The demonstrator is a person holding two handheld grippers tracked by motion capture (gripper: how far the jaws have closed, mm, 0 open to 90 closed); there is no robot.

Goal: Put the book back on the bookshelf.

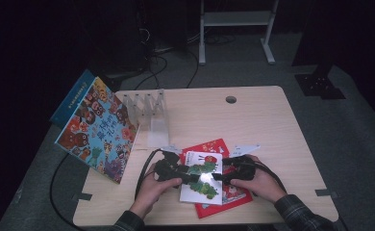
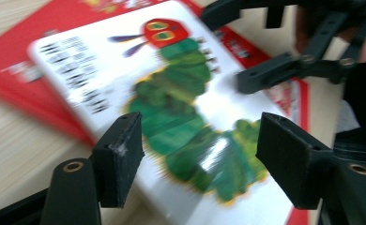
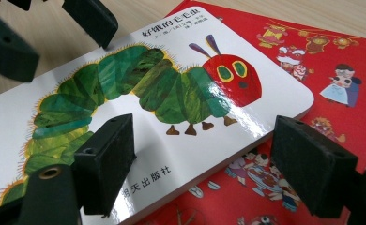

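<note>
On the surface (image 1: 272, 120), the caterpillar book (image 1: 202, 175) is lying atop the red book (image 1: 233, 195), being flanked by left gripper (image 1: 195, 178) and right gripper (image 1: 216, 176); both jaws are being held released, nothing grasped.

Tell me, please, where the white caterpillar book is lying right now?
In the high view, the white caterpillar book lies near the table's front edge, on top of the red book, between the left claw and right claw.
</note>
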